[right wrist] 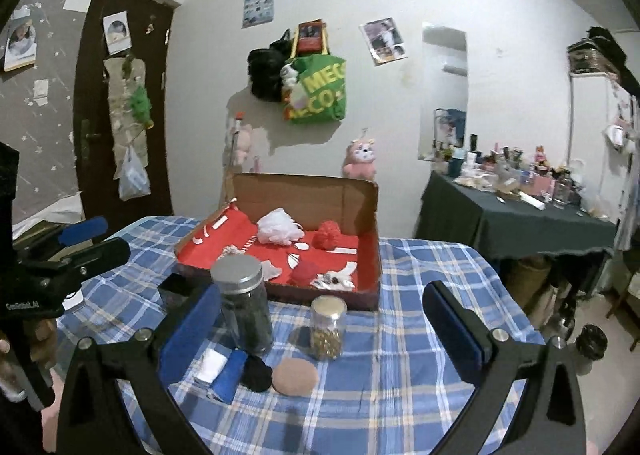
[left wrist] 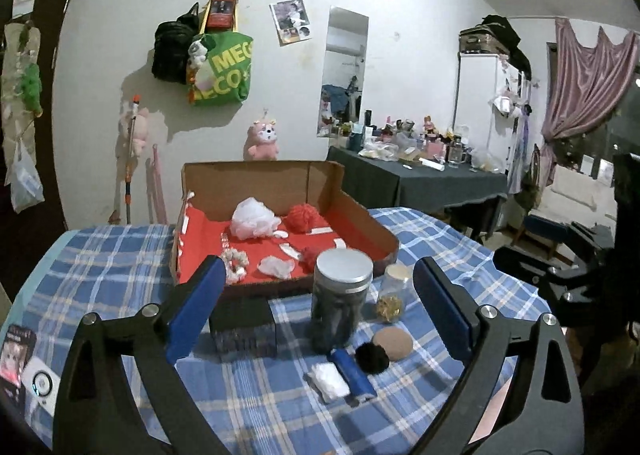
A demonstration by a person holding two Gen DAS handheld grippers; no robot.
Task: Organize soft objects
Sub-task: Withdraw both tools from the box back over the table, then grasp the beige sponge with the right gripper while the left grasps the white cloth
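An open cardboard box with a red lining sits at the back of the plaid table. It holds a white mesh puff, a red pom and smaller soft bits. In front lie a tan round pad, a black scrunchie, a blue roll and a white cloth. My left gripper is open and empty above them. My right gripper is open and empty too.
A tall dark jar with a silver lid and a small jar of gold bits stand before the box. A black box lies at the left. A phone lies on the table's left edge. A cluttered dark table stands behind.
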